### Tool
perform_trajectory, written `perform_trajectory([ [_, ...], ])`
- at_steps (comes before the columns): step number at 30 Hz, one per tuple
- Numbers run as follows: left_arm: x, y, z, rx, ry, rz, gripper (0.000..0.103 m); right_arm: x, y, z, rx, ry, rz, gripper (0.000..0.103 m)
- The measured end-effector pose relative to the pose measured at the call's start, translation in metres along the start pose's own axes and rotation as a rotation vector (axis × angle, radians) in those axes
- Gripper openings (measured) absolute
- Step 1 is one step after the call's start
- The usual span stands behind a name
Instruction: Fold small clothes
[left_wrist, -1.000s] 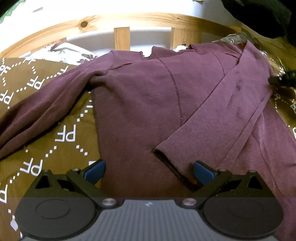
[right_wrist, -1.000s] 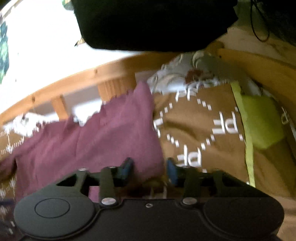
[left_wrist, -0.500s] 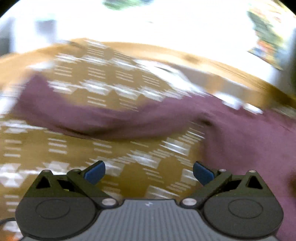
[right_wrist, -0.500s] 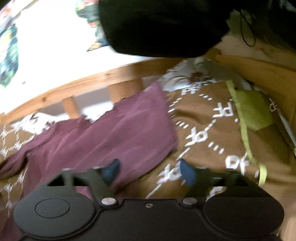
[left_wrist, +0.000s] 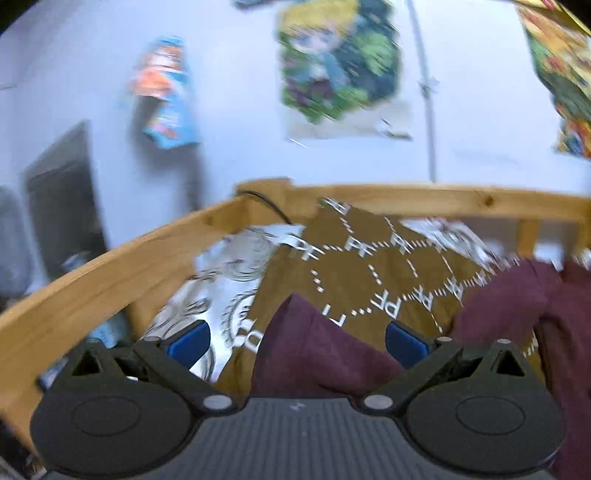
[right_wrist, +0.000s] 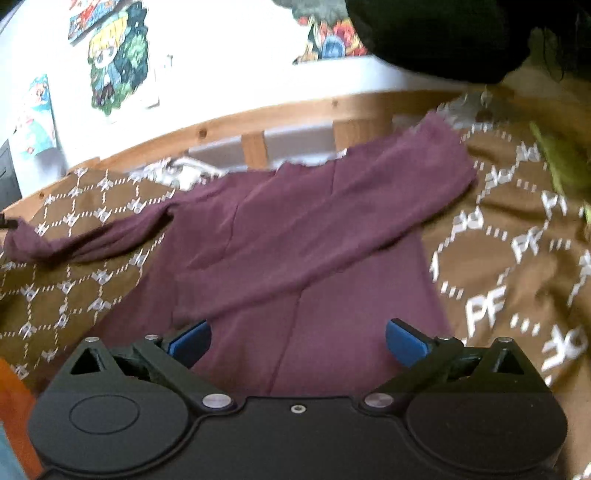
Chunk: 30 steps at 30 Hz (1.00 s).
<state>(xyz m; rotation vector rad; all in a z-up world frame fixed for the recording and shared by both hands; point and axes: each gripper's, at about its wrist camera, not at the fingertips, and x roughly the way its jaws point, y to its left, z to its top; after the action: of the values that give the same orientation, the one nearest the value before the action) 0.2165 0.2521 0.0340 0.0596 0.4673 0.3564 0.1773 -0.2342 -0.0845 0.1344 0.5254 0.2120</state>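
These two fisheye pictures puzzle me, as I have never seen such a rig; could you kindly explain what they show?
No robot: a person holds a two-finger tool in each hand, each with a camera looking along its blue-tipped fingers. The left gripper is open over a sleeve end of the maroon top. The right gripper has just been opening; the top lies under it, not pinched. The top is spread on a brown patterned blanket inside a wooden bed frame. Nothing is held.

A bedroom: wooden bed frame (right_wrist: 258, 114), patterned blanket (right_wrist: 498, 258), cartoon posters (left_wrist: 338, 62).
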Motion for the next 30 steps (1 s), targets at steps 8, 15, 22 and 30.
perform_trajectory([
  [8, 0.04, 0.026, 0.013, -0.021, 0.125, -0.132, 0.053, 0.005, -0.004, -0.004, 0.039, 0.022, -0.019, 0.101],
  [15, 0.014, 0.035, 0.014, -0.074, 0.102, -0.138, 0.004, 0.007, -0.014, -0.009, 0.098, 0.023, -0.067, 0.102],
  [22, -0.022, 0.07, 0.036, -0.4, 0.094, -0.062, 0.004, 0.001, -0.012, -0.009, 0.084, -0.011, -0.059, 0.102],
  [30, -0.042, 0.025, 0.055, -0.329, 0.029, -0.1, 0.004, -0.004, -0.006, -0.007, 0.072, -0.018, -0.03, 0.102],
])
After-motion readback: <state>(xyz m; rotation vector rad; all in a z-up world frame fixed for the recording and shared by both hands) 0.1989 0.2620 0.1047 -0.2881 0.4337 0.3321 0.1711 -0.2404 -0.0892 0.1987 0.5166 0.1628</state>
